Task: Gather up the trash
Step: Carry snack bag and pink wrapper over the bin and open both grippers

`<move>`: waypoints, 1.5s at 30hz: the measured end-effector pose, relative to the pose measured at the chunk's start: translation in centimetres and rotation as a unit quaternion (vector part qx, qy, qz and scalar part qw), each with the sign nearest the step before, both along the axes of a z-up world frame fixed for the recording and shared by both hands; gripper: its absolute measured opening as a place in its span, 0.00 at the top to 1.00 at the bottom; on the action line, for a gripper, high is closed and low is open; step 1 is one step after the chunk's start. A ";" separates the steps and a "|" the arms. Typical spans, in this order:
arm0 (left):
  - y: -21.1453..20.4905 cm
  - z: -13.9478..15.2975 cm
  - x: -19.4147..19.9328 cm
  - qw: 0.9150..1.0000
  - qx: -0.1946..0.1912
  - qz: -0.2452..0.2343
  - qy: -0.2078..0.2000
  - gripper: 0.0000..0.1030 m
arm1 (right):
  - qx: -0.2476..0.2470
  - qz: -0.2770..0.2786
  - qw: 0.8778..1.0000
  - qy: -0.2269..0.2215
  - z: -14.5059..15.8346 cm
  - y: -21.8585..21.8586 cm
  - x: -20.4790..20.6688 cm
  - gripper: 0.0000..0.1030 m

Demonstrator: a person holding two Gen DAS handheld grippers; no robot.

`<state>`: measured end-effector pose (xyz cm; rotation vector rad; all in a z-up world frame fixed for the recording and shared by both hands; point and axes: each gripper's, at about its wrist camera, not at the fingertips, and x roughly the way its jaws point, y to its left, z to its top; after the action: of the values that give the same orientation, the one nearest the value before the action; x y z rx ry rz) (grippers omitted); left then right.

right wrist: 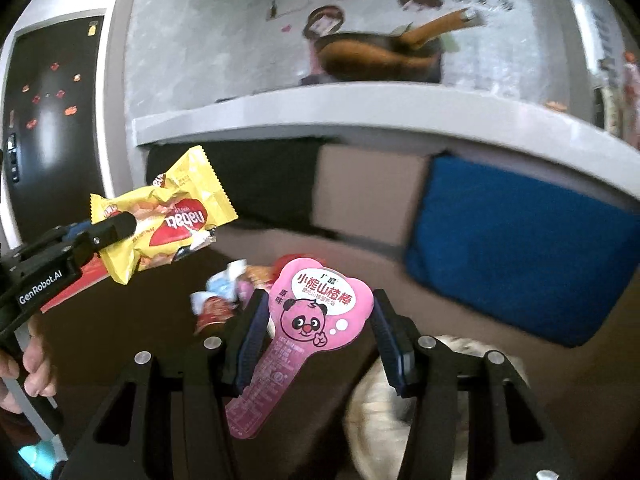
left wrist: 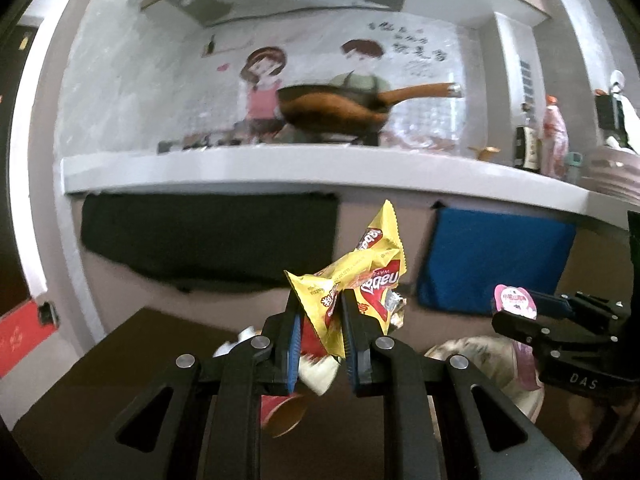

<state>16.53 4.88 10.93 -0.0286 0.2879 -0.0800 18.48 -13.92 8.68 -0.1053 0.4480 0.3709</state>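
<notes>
My left gripper [left wrist: 320,312] is shut on a crumpled yellow Nabati wafer wrapper [left wrist: 360,280] and holds it in the air; the wrapper also shows in the right wrist view [right wrist: 168,220], at the left. My right gripper [right wrist: 316,320] is shut on a pink panda-printed wrapper [right wrist: 312,320], held flat between its jaws. The pink wrapper also shows at the right of the left wrist view [left wrist: 516,300]. Below both grippers lies more trash on a dark surface: a red paper cup [left wrist: 280,412] and small crumpled wrappers [right wrist: 220,300].
A grey counter [left wrist: 280,168] runs across ahead, with a frying pan [left wrist: 340,108] on it. A black cloth [left wrist: 208,236] and a blue cloth [left wrist: 496,260] hang under it. A pale crumpled bag [left wrist: 480,364] lies low right. A black fridge [right wrist: 48,120] stands left.
</notes>
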 end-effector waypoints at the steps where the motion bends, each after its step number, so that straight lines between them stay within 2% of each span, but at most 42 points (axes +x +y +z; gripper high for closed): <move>1: -0.8 0.4 0.2 1.000 0.002 -0.005 -0.002 0.82 | 0.000 -0.004 1.000 -0.002 0.2 -0.5 0.1 0.53; 11: -6.8 2.2 1.9 0.999 0.011 -0.049 -0.005 0.82 | 0.003 -0.048 0.998 -0.035 2.8 -6.6 0.4 0.53; 17: -9.5 0.5 3.2 0.997 0.001 -0.078 0.028 0.82 | 0.005 -0.067 0.997 -0.036 2.6 -8.7 0.9 0.53; 33: -14.9 -6.6 7.7 0.987 -0.001 -0.124 0.106 0.82 | 0.021 -0.107 0.994 0.006 -2.6 -13.2 2.8 0.53; 45: -15.7 -10.0 10.1 0.981 -0.001 -0.124 0.151 0.82 | 0.023 -0.121 0.991 0.052 -7.2 -14.5 4.9 0.53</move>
<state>26.62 -10.84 0.92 -0.0060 0.5946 -0.3257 23.34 -28.39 1.47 0.0146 0.5494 0.1483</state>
